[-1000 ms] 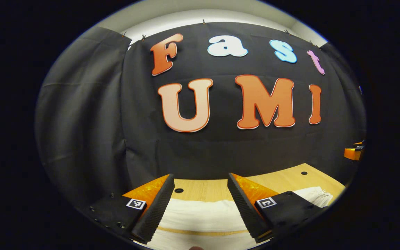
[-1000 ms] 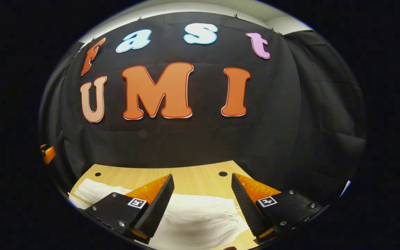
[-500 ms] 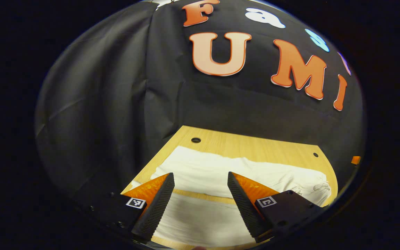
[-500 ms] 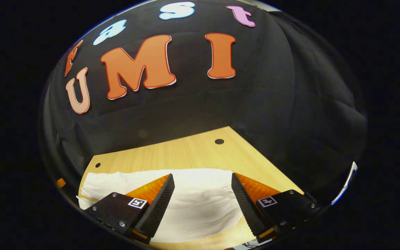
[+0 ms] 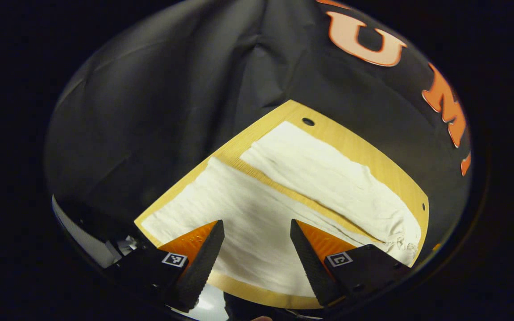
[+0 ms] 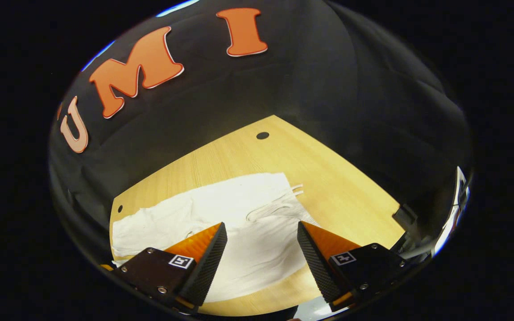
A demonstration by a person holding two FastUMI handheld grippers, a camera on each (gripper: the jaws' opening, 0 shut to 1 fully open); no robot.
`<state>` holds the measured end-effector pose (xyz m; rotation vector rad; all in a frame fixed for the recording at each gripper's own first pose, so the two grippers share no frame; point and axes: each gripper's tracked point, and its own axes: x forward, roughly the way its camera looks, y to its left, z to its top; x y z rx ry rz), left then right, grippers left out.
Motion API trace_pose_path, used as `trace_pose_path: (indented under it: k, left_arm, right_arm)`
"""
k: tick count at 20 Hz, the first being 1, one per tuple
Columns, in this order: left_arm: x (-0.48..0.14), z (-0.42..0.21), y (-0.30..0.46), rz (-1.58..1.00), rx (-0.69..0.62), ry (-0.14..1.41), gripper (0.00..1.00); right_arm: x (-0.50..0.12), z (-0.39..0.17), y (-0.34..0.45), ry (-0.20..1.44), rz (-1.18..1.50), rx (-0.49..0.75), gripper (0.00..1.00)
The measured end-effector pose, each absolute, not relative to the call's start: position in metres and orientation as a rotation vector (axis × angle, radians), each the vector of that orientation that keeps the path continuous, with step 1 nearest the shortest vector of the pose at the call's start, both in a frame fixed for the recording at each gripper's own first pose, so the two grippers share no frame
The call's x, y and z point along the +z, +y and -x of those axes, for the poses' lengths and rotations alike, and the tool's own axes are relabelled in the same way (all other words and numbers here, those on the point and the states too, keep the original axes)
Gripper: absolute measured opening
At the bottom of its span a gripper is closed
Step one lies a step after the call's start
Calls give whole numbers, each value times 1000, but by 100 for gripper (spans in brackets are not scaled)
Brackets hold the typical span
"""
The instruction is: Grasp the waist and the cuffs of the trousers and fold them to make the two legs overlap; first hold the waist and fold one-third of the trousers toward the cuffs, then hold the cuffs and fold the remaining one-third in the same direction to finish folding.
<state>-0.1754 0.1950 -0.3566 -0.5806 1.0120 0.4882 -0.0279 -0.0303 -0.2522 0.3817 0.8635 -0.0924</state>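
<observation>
White cloth trousers [image 5: 283, 196] lay flat on light wooden table [image 6: 328, 178], legs apart. Left gripper [image 5: 254, 249] and right gripper [image 6: 261, 254] hovered wide open, apparently untouching, empty.

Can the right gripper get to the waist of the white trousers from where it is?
Probably yes. The right gripper hangs open above the waist of the trousers, which lie flat on the table, drawstring showing. Nothing stands between them.
</observation>
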Motion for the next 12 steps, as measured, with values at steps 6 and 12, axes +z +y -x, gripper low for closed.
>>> trace_pose_path:
  k: [6, 12]
  left_arm:
    - [-397, 224, 211, 795, 625, 1104, 99]
    - [-424, 263, 243, 958, 725, 1130, 96]
  right_arm:
    - [-290, 33, -28, 979, -410, -109, 95]
    - [-320, 38, -12, 1095, -583, -77, 93]
